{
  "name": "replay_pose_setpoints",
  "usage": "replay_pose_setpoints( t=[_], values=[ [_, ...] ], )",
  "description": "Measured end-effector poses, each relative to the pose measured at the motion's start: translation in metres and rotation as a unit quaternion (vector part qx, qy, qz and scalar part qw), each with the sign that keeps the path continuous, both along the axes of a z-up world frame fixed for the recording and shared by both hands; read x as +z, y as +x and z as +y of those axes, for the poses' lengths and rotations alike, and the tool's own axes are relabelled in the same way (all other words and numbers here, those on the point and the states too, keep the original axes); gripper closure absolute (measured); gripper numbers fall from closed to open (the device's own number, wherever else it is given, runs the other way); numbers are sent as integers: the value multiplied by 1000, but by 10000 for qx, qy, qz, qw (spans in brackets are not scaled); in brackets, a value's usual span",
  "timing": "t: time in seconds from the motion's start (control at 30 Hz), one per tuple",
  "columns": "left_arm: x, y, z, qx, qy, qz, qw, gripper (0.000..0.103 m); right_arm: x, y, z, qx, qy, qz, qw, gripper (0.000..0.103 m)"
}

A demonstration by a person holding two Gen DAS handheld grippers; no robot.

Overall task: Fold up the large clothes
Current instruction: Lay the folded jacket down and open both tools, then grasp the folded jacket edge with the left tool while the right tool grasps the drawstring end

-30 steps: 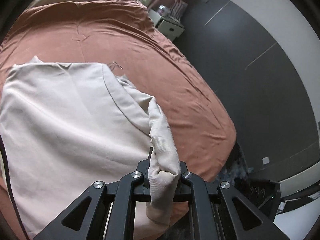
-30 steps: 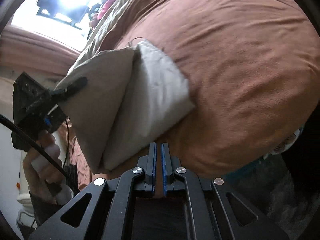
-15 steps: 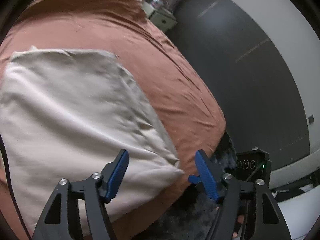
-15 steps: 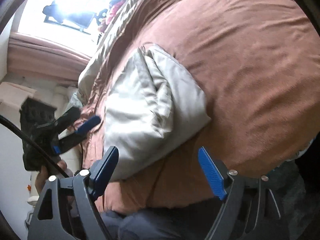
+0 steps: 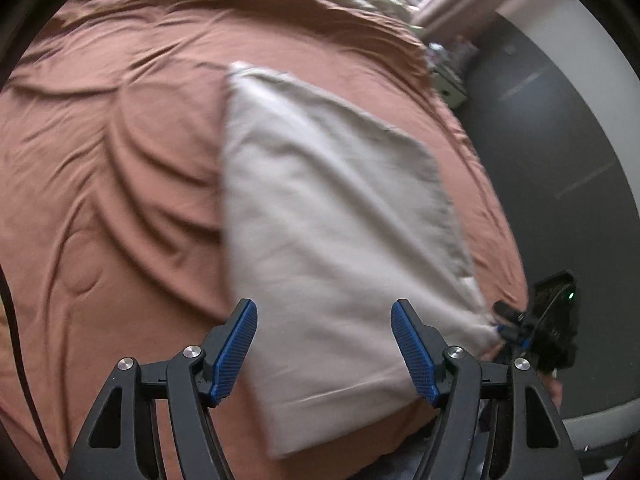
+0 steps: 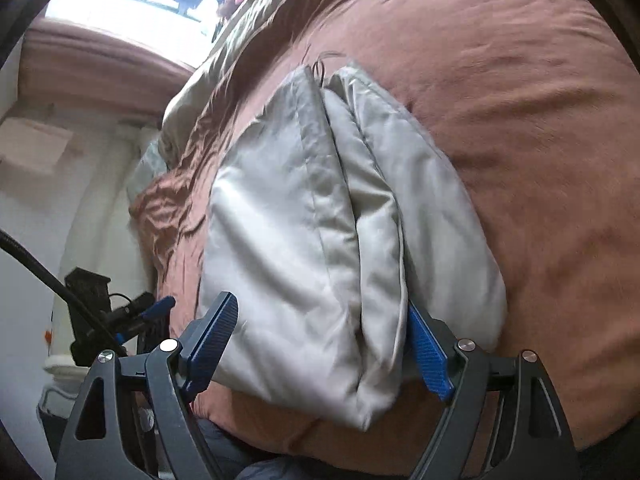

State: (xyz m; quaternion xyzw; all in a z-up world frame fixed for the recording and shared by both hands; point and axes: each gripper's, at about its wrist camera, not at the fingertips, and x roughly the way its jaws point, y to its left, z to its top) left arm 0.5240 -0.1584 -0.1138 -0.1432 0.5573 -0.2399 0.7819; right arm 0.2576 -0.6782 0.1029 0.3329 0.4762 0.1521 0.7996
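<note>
Both my grippers, left (image 5: 324,350) and right (image 6: 320,344), gape wide; the right's jaws are easing inward, gripping nothing. The folded cream garment (image 5: 332,216) lies near the brown bedspread's (image 5: 120,140) edge; a careless pinch could drag its layers apart.

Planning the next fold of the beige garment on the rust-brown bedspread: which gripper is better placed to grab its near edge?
Probably the right gripper: its closing jaws straddle the folded beige garment's layered near end. The left gripper is open above a flat panel, with no pinchable edge.
</note>
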Motion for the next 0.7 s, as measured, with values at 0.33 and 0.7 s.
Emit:
replay_pose_setpoints(
  t=[0.33,0.7],
  values=[
    [-52,-4,21,268,-198,477,9983,38,-14,92,-3,827,-52,480,9954,47],
    [-46,-10,3,174,-116,396,9990,56,17,136,19,1136,-789,8,9904,100]
  ],
)
